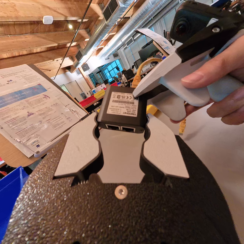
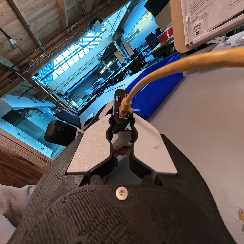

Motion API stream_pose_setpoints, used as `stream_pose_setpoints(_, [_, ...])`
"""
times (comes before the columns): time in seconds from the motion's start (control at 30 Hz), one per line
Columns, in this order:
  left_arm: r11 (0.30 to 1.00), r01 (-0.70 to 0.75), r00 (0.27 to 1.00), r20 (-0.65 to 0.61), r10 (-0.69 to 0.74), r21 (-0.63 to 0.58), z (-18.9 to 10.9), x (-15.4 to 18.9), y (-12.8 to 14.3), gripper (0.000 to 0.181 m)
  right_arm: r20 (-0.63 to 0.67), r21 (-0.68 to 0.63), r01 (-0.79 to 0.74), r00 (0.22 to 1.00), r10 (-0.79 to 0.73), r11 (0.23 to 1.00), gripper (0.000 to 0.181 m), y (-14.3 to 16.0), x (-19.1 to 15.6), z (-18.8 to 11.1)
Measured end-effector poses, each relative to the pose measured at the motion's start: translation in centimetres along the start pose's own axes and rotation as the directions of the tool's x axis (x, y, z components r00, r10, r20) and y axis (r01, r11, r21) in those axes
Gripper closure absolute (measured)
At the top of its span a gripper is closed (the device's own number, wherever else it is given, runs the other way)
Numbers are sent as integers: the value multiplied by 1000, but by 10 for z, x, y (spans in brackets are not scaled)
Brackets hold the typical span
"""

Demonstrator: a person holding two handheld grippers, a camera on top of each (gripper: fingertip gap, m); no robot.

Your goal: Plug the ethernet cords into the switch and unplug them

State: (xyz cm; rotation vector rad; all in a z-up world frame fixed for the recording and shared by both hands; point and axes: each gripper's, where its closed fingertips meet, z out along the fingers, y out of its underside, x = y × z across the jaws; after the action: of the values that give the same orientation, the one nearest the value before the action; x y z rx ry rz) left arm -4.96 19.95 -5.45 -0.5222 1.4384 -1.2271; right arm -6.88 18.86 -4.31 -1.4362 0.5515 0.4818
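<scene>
Above grey table [image 1: 217, 151], under timber ceiling [image 1: 33, 33]: left fingers [image 1: 84, 132] pinching switch [image 1: 122, 112]; right fingers [image 2: 142, 126] likewise.

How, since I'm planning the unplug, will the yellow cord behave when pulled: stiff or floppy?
Probably springy, not limp: the yellow cord holds an arch off its plug. The plug sits in the switch, so pulling likely tugs the switch, which the left gripper clamps.

bright daylight from skylights [image 2: 74, 55], strong fisheye bending, blurred edges.
</scene>
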Motion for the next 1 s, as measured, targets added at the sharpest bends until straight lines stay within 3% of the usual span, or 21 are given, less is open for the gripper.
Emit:
stream_pose_setpoints(0.2, [998,46,999,-22,-47,-44,1,2,4,117,-28,6,23,999,-23,1000,157,-1,3,-2])
stream_pose_setpoints(0.33, [972,227,969,-85,-232,-67,6,8,5,117,-35,-22,78,996,-79,997,155,-4,4,-4])
stream_pose_setpoints(0.43, [930,364,925,-99,-368,-56,6,4,6,117,-84,70,99,992,-93,993,138,-17,8,-9])
stream_pose_setpoints(0.5, [909,415,904,-97,-417,-40,4,-2,7,117,-129,119,85,989,-70,989,137,-23,15,-14])
stream_pose_setpoints(0.83, [957,271,960,-39,-276,-105,6,-1,16,117,16,257,-214,976,217,943,166,-20,24,-9])
stream_pose_setpoints(1.0, [958,264,963,-24,-268,-108,6,-3,19,117,56,240,-288,958,283,927,154,-15,27,-6])
